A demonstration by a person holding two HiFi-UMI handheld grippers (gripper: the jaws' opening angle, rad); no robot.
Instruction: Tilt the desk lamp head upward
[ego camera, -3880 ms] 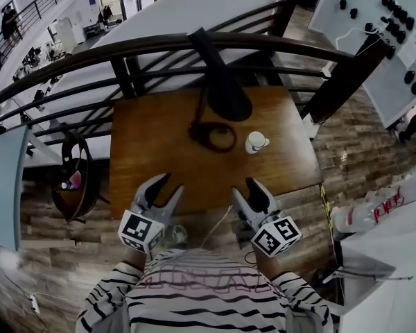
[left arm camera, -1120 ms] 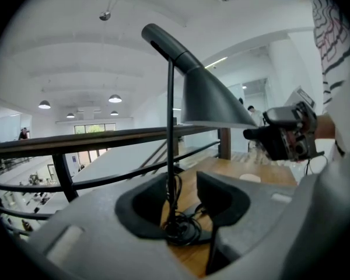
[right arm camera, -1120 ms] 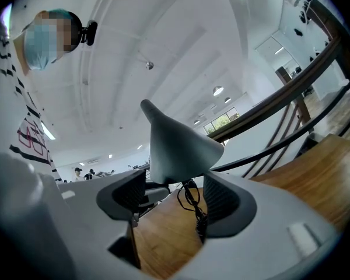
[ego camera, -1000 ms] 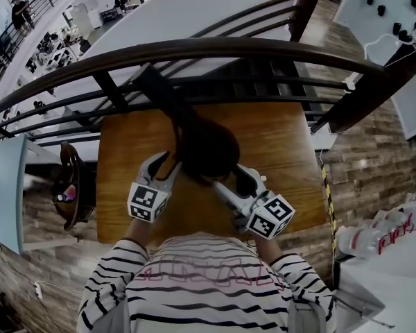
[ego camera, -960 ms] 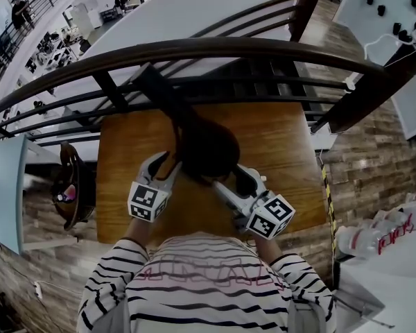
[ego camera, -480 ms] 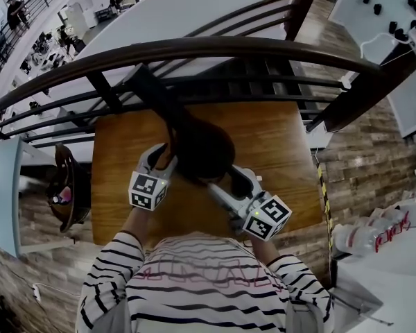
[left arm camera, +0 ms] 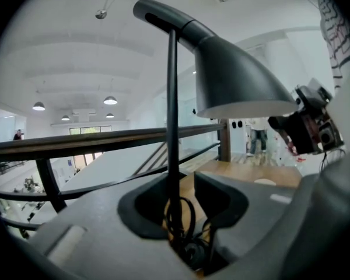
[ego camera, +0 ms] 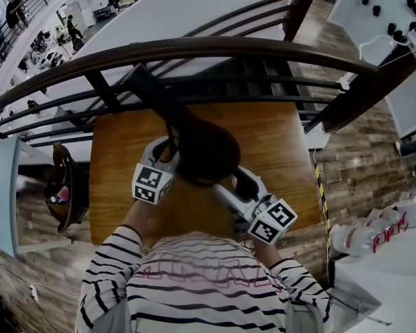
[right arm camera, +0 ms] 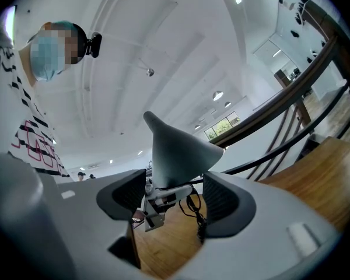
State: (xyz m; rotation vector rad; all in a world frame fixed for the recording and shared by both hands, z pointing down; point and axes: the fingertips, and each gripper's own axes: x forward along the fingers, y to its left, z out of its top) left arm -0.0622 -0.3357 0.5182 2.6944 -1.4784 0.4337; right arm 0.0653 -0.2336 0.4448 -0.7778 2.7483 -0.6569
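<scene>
Railing: a dark curved rail with bars runs along the far side of the table.
Table: brown wood, directly below the head camera; the lamp stands on it.
Person: a striped shirt fills the bottom of the head view, with one arm reaching to each gripper.
Lamp head: a dark cone over the middle of the table, between the two grippers. In the left gripper view its open mouth faces down, and the cone slopes away from the top of the stem.
Lamp stem: a thin dark rod, upright, rising from the table to the neck of the lamp head.
Left gripper: at the left side of the lamp, pointed slightly down. Its jaws have just been closing, with the lamp stem standing in the gap. They are still apart: the stem is close against the left-hand jaw, with a clear gap to the other, so nothing is gripped.
Right gripper: held level at the right front of the lamp, reaching in under the cone's edge. Its jaws stand wide, with the lamp head showing in the gap above them; I cannot tell whether it touches them.
Cable: dark loops on the table at the foot of the stem.
</scene>
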